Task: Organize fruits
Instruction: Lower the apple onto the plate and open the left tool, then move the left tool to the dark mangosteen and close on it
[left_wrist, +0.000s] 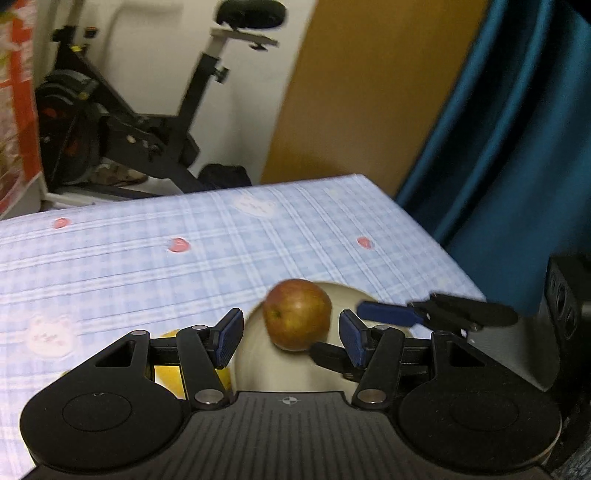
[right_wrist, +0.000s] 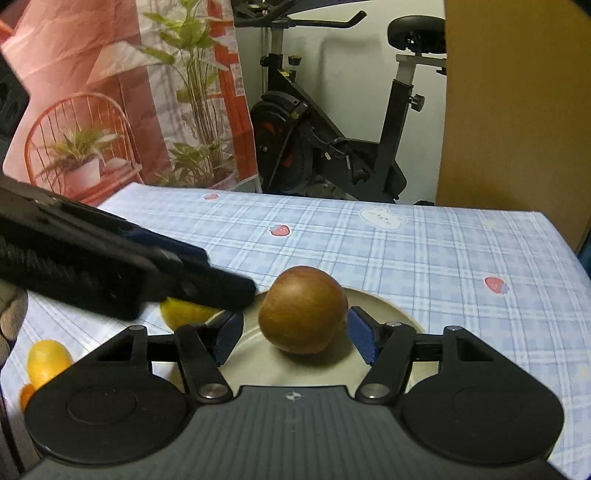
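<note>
Your right gripper (right_wrist: 295, 334) stands with its blue pads a fair way apart, straddling the round red-brown apple (right_wrist: 303, 310) that sits on the shallow cream-coloured plate (right_wrist: 391, 310). Neither pad presses the fruit: there is a sliver of gap on each side, the right one very slight, so read the jaws as open around the apple, not gripping it.

The plate rests on the table with the blue checked cloth (right_wrist: 424, 251), toward its near edge and nearer the right-hand side as your right camera sees it. The apple lies straight ahead of the right gripper, between its fingers and a little beyond the tips. It is nearly round, so no long axis matters; the approach line does.

Your left gripper (left_wrist: 290, 338) is also partly open and holds nothing. From its camera the apple sits ahead, just past the tips, with the right gripper's fingers coming in from the right beside it. The left tool crosses the left part of the right camera's view, close above a yellow lemon-like fruit (right_wrist: 184, 312) just off the plate's left rim.

The right hand is the better placed on the apple; the left is nearer the yellow fruit.

Hard to make out: the left view is blurred, the plate's near rim is hidden behind both gripper bodies, the yellow fruit is mostly covered, and another yellow fruit (right_wrist: 48, 360) with something orange (right_wrist: 26, 397) is cut off near the table's left edge
</note>
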